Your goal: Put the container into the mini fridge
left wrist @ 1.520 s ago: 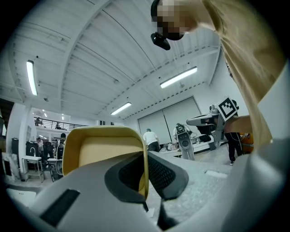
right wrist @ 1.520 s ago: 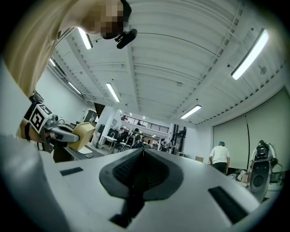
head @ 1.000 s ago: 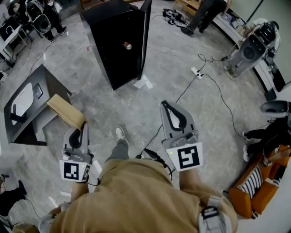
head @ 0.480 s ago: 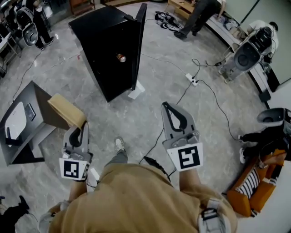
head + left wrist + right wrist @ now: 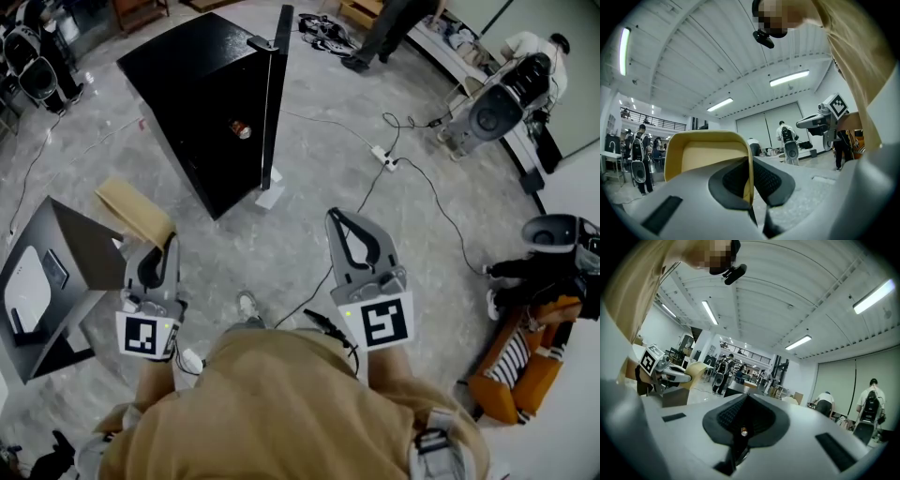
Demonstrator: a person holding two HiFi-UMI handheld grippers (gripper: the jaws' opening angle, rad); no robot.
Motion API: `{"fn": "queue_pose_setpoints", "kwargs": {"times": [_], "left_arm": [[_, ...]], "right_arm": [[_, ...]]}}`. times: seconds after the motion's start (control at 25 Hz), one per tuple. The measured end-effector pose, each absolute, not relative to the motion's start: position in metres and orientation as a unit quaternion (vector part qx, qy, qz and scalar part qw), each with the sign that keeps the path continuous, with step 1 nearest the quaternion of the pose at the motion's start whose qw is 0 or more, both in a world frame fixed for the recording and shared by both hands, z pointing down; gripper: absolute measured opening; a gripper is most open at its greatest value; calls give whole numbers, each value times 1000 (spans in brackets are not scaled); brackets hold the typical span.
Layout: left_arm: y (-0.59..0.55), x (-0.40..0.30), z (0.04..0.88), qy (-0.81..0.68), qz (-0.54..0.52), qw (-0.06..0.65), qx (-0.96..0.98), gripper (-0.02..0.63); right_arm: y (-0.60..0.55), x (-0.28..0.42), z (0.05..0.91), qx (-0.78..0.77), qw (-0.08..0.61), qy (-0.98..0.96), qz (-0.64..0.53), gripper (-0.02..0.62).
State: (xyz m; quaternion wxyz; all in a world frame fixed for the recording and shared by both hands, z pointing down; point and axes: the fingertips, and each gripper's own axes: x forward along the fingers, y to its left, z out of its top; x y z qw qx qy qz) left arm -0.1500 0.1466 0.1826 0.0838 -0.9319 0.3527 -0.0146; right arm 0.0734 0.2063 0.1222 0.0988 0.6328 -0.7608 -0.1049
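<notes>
Plainly, the only print is a black-and-white square marker on the left cube (image 5: pixel 145 336) and the right cube (image 5: pixel 380 321). The left gripper (image 5: pixel 167 246) has its jaws clamped on one thin wall of the tan container (image 5: pixel 136 211). The wall sits between the dark pads (image 5: pixel 733 180), with the open tub to their left. The right gripper (image 5: pixel 336 217) is closed on nothing. The container hangs over the grey floor (image 5: pixel 309 187), well apart from the black mini fridge (image 5: pixel 202 103). Its door (image 5: pixel 270 94) stands open, and a small item (image 5: pixel 242 129) inside is perhaps a can.
</notes>
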Motion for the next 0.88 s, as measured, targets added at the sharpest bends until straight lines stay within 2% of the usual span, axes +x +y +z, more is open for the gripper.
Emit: {"fn": "queue_pose_setpoints", "kwargs": {"times": [0.52, 0.88], "left_arm": [[86, -144, 197, 320, 1, 50, -946, 5], [44, -140, 202, 381, -25, 66, -922, 5]], "right_arm": [[136, 64, 125, 639, 111, -754, -101, 2], [32, 39, 128, 543, 88, -825, -134, 2]]}}
